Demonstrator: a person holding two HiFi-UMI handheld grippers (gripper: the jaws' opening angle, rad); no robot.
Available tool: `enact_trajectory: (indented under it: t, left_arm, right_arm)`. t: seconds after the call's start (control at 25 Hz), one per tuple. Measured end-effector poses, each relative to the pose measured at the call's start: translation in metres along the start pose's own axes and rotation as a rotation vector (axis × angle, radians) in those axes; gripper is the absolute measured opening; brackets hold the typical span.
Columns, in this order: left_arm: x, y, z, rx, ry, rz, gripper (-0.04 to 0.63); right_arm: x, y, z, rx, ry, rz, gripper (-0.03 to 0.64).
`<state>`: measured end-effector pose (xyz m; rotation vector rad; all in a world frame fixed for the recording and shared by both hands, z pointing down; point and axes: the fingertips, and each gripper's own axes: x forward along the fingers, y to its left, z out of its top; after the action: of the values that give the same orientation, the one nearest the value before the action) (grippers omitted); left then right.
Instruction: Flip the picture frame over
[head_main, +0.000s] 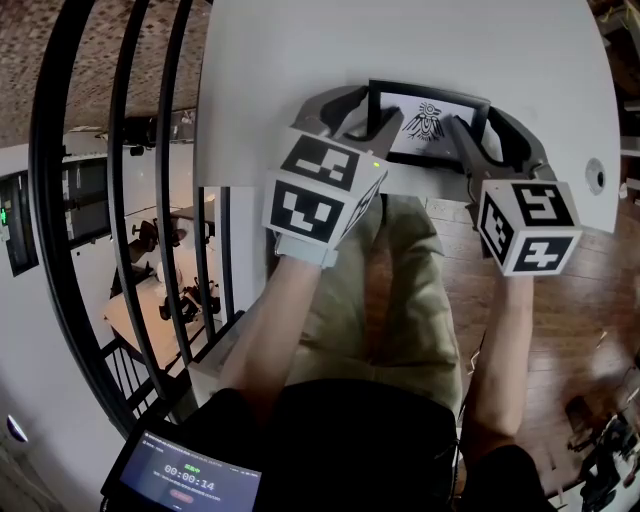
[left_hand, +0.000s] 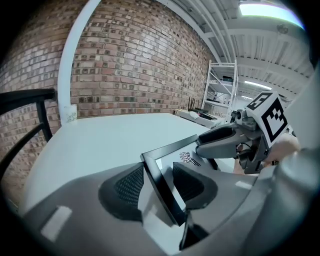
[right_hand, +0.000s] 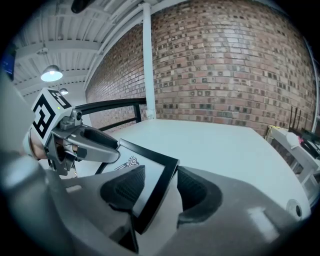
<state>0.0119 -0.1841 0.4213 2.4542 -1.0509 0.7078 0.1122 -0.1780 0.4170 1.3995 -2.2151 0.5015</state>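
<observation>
A black picture frame (head_main: 428, 120) with a bird drawing facing up sits at the near edge of the white table (head_main: 280, 60). My left gripper (head_main: 360, 112) is closed over its left side. My right gripper (head_main: 490, 128) is closed over its right side. In the left gripper view the frame's (left_hand: 172, 160) black border runs between the ribbed pads (left_hand: 127, 185) of that gripper (left_hand: 155, 182), tilted up, with a dark stand piece below. In the right gripper view the frame's (right_hand: 145, 162) border sits likewise between the jaws of that gripper (right_hand: 160, 190).
The table's front edge lies just under the frame, with the person's knees (head_main: 400, 290) below it. A black railing (head_main: 120, 200) stands to the left. A small round grommet (head_main: 596, 175) is in the table at right. A brick wall (right_hand: 225, 65) lies beyond the table.
</observation>
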Motion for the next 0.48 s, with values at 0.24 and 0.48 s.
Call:
enact_trajectory:
  t: [0.24,0.48]
  left_arm:
    - [0.003,-0.0006,-0.0029,-0.008,0.004,-0.006,0.19]
    - [0.0057,0.001,-0.0054,-0.017,0.01,-0.005,0.192]
  right_arm:
    - [0.0024,-0.001,-0.0039,0.011,0.004,0.007,0.186]
    - [0.0063,-0.0016,-0.0071,0.026,0.007,0.019,0.186]
